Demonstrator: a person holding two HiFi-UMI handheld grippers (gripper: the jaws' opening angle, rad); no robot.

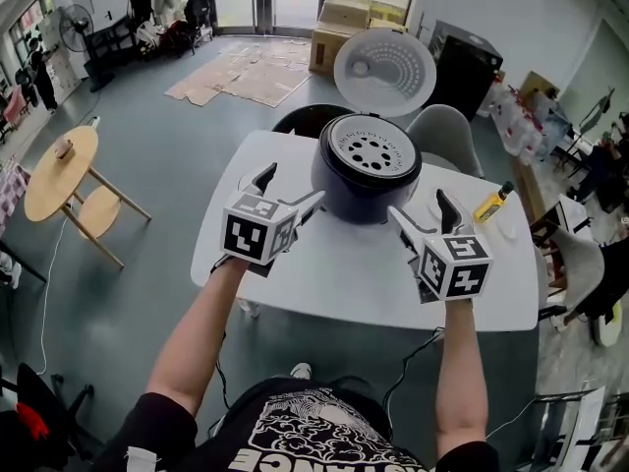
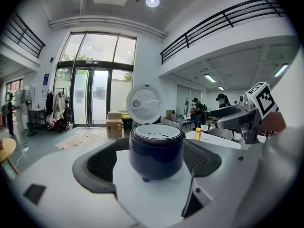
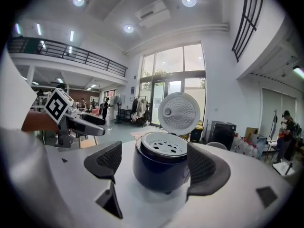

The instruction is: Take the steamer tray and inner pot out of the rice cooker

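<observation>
1. the rice cooker [image 1: 366, 180], dark blue and round, stood toward the far side of the white surface [image 1: 334, 273], its white lid [image 1: 384, 72] tipped up and open behind it.
2. the steamer tray [image 1: 371, 150], white with a cluster of holes, sat in the cooker's mouth, level with the rim.
3. the inner pot lay under the tray and could not be seen.
4. the left gripper [image 1: 290, 191] hovered over the surface at the cooker's near left. its jaws were wide apart and gripped nothing. in the left gripper view the cooker stood framed between the two dark pads, a little beyond them.
5. the right gripper [image 1: 421, 207] hovered at the cooker's near right. its jaws were likewise spread and empty, and the cooker was centred in the gap ahead.
6. neither gripper was seen to touch the cooker or the tray.
7. a small yellow bottle [image 1: 491, 205] lay on the surface to the right of the cooker, well apart from it.
8. a black chair [image 1: 305, 118] and a grey chair [image 1: 447, 131] stood behind the surface.
9. a round wooden side table [image 1: 59, 170] stood off to the left on the floor.
</observation>
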